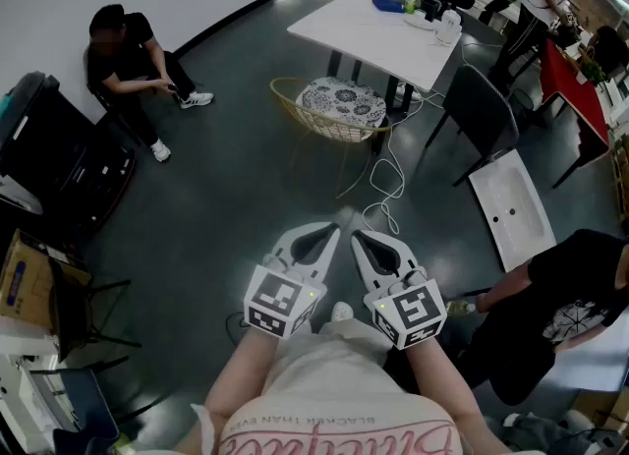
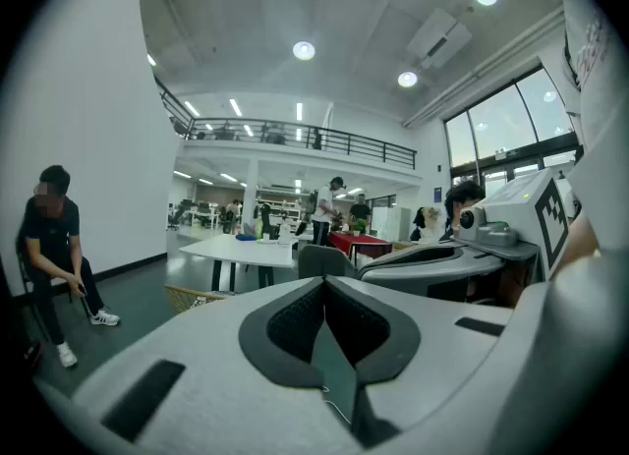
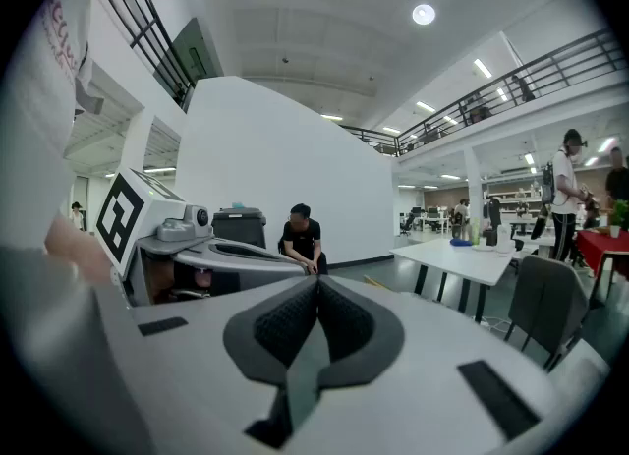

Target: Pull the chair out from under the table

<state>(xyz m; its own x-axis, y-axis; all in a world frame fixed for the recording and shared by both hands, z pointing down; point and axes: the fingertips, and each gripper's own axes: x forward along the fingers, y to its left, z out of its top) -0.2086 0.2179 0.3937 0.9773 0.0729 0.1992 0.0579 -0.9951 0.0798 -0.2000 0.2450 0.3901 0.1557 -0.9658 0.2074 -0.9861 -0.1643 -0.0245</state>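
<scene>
The 2 grippers are held side by side close to the body, low in the head view, both aimed toward the table. The left gripper [image 1: 329, 234] is clenched, its dark pads pressed together with nothing between them. The right gripper [image 1: 364, 239] is likewise closed and empty. The gold wire chair [image 1: 339, 109] (a patterned round cushion lies in it) is seen well ahead of them, drawn up against the near edge of the white table [image 1: 369, 30]. Whether its far side reaches under the tabletop cannot be told. Its curved wire back is turned toward the camera and its seat toward the table, so its wider span is laid along the table's edge. A dark chair [image 1: 482, 109] is set by the table's right corner, apart from the wire one.
</scene>
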